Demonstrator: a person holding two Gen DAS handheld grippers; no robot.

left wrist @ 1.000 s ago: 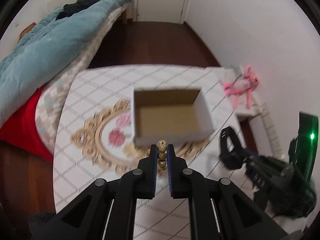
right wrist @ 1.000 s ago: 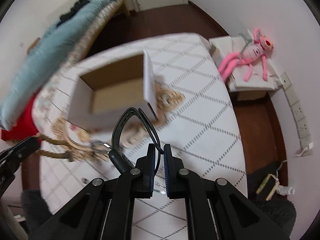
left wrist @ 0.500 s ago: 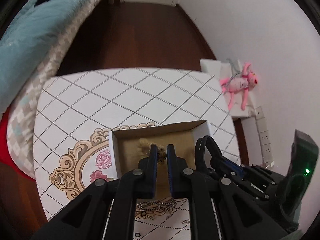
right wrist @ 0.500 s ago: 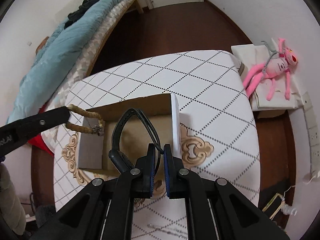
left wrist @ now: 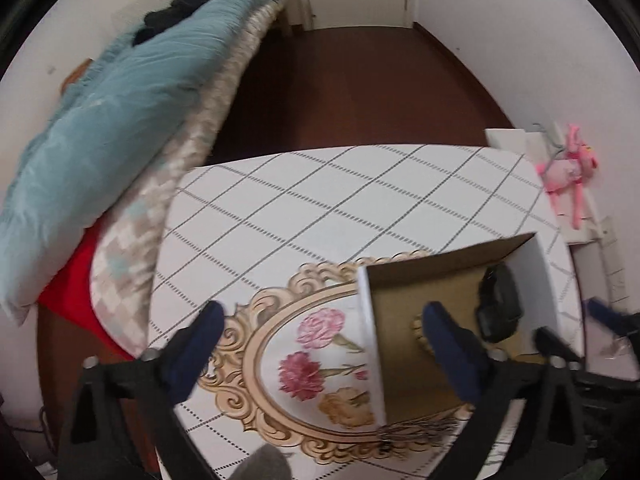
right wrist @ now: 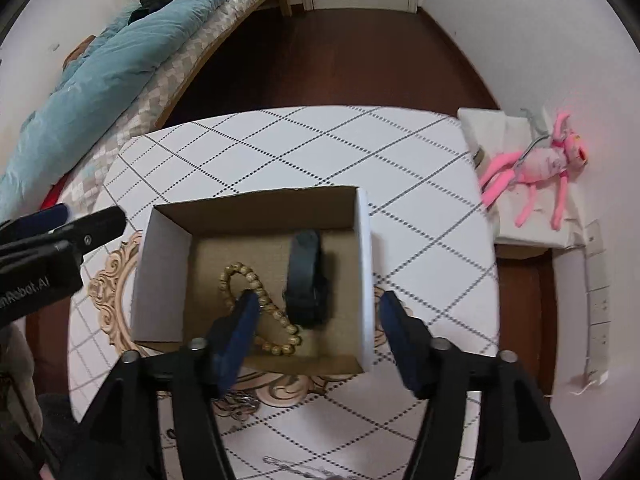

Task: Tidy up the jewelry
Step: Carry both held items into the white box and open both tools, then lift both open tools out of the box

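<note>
Lying inside the cardboard box [right wrist: 256,208], the bead bracelet [right wrist: 256,300] and black wristband [right wrist: 308,276] touch no fingers. Both the right gripper [right wrist: 316,320] and left gripper [left wrist: 320,320] are opening, fingers apart, nothing between them.

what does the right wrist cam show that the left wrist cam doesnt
Only the right wrist view shows the whole wooden bead bracelet on the box floor, the full box interior, and the left gripper from outside, at the left edge.

Only the left wrist view shows the flower picture printed on the tablecloth, inside its gold frame pattern.

Both show the cardboard box, the black wristband inside it, the pink plush toy and the teal duvet. Each gripper's jaws are opening with nothing between the pads.
</note>
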